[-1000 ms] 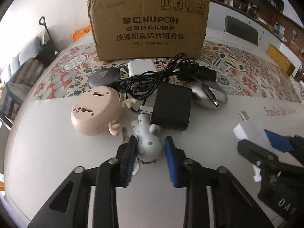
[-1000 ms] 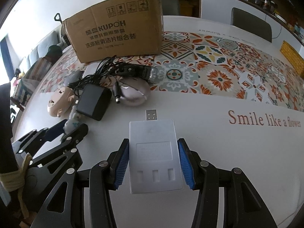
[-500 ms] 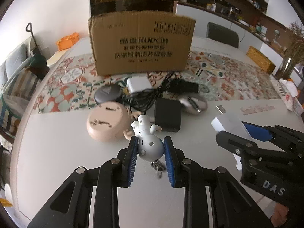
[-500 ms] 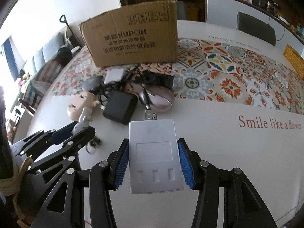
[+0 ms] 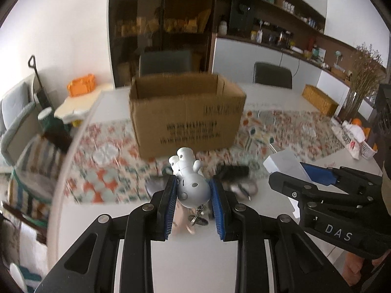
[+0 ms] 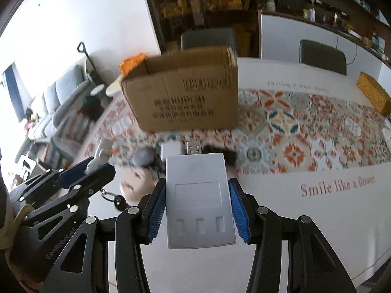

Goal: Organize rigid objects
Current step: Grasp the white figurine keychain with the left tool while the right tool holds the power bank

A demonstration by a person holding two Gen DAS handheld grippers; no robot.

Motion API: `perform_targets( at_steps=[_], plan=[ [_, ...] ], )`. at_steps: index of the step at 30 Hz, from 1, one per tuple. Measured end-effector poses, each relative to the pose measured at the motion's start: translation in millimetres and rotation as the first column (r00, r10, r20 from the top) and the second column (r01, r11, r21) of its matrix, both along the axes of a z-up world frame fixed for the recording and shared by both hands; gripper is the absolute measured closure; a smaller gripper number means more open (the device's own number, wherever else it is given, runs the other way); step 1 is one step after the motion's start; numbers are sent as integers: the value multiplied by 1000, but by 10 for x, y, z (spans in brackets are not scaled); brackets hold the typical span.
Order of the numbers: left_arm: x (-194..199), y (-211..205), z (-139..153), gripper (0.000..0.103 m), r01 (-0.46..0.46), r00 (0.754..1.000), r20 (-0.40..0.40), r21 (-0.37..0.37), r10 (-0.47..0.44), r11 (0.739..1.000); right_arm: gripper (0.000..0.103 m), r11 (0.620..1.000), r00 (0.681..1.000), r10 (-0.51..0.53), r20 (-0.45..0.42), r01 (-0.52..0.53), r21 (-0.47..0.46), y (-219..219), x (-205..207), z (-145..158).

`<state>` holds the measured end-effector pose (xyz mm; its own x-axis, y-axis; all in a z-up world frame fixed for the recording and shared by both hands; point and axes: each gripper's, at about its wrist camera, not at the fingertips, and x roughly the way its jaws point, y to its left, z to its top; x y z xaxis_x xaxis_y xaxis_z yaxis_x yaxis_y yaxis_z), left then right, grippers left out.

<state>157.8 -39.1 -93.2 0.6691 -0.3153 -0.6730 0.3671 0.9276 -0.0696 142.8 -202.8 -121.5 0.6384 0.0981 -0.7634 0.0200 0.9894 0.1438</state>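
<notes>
Left gripper fingers closed on one silver figurine, keyring dangling below, clear of the tabletop. Right gripper fingers closed on one white USB device, long axis running straight ahead along the fingers, plug forward. One open cardboard box lies ahead of both finger pairs, beyond the items left on the tabletop, opening up. Judgement: both loads go forward and over the near rim; neither gripper is clearly nearer. Leftover pile blurred, count uncertain.

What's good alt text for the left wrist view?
The left claw grips a small silver figurine keychain, facing an open cardboard box on a patterned table runner. At right, the right claw holds a white device.
</notes>
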Motion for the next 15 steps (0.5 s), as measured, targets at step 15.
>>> perform_targets(
  at_steps=[15],
  plan=[
    [583, 280, 563, 75, 43, 997, 66, -87, -37, 995, 53, 995, 986, -102, 133, 103, 0, 234, 470, 654]
  ],
)
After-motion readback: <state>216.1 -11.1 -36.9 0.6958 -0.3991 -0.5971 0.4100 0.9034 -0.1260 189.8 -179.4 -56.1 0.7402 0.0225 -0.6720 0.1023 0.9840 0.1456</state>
